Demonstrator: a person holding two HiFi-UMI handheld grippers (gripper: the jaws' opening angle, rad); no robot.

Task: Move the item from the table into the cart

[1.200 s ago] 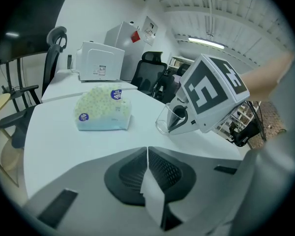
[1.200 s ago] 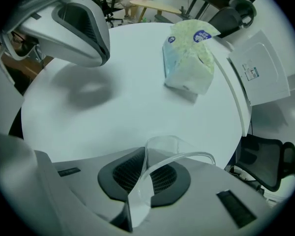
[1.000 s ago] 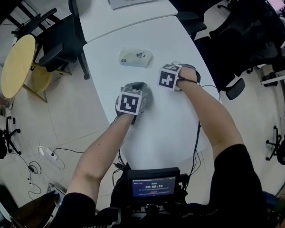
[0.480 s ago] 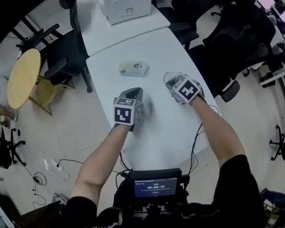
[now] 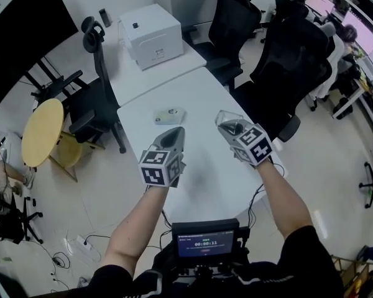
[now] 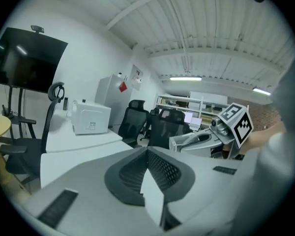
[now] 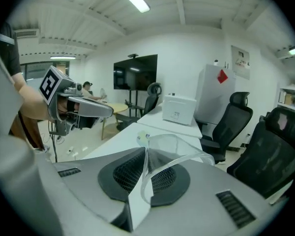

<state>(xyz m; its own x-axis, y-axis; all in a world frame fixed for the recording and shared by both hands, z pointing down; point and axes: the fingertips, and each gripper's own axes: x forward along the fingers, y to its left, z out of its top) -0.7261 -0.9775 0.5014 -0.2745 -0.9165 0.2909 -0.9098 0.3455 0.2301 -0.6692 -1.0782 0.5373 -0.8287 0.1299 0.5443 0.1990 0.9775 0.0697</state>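
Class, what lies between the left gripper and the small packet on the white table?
Nothing: in the head view only bare white table separates the left gripper from the small packet.

Left gripper (image 5: 173, 133) closed, right gripper (image 5: 227, 125) clamped

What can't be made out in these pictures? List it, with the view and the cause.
- Cart: none of the three views shows it.
- Packet, head view: its print is too small to read.
- Clear plastic piece in the right gripper, right gripper view: only a curved rim shows; the jaws hide the rest.
- Screen, head view: its text is too small to read.
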